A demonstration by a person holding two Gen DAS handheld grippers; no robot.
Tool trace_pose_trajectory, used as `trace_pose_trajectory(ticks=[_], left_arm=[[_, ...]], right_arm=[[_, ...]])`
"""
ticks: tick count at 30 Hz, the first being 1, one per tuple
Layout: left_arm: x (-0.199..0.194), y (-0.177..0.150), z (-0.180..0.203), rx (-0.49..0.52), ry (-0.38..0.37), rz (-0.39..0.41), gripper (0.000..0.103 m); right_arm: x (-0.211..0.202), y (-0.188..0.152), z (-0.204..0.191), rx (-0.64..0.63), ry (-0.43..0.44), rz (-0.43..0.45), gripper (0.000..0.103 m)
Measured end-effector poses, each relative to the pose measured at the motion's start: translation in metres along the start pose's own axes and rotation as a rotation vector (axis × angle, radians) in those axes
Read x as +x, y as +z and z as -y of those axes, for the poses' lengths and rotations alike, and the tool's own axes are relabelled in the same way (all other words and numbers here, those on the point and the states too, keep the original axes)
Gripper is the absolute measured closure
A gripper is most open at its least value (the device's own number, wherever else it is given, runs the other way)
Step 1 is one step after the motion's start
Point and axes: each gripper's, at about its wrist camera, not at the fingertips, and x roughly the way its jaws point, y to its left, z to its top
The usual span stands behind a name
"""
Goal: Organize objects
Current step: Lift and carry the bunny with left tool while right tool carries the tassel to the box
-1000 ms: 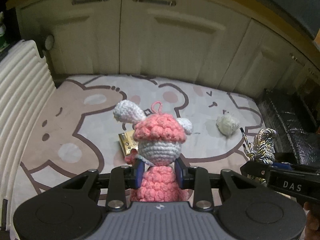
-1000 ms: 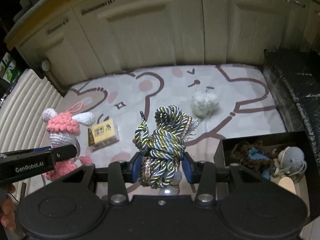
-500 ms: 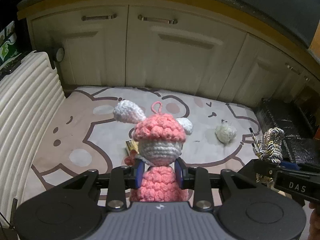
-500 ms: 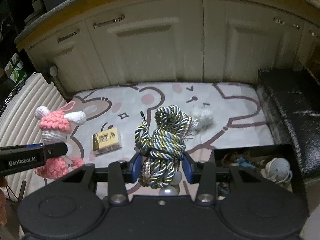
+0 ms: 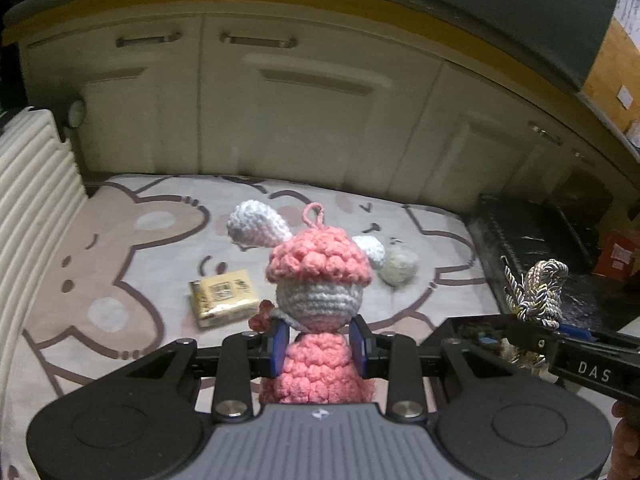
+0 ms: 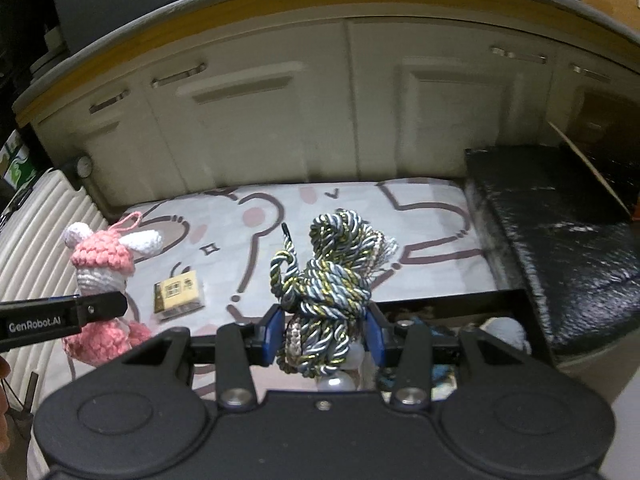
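The left gripper (image 5: 319, 346) is clamped on a pink crocheted bunny (image 5: 318, 280), the right gripper (image 6: 325, 330) on a knotted rope bundle (image 6: 326, 280), both above the mat (image 5: 120, 264). 1 yellow packet (image 5: 224, 296) lies mid-mat; a black box (image 6: 448, 304) sits at its right edge.

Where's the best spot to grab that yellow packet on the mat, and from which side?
Judging by its pose, the yellow packet lies flat on the mat, so come from above and pinch across its shorter width, pads on the two long edges. It has open mat around it, though both grippers are full now.
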Motion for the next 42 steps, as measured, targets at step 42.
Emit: trace_pose_trajectory(ticks=[42], left_arm=[[0.044, -0.024, 0.133, -0.015, -0.384, -0.094, 0.069]], right_arm=[[0.015, -0.035, 0.124, -0.085, -0.189, -0.172, 0.059]])
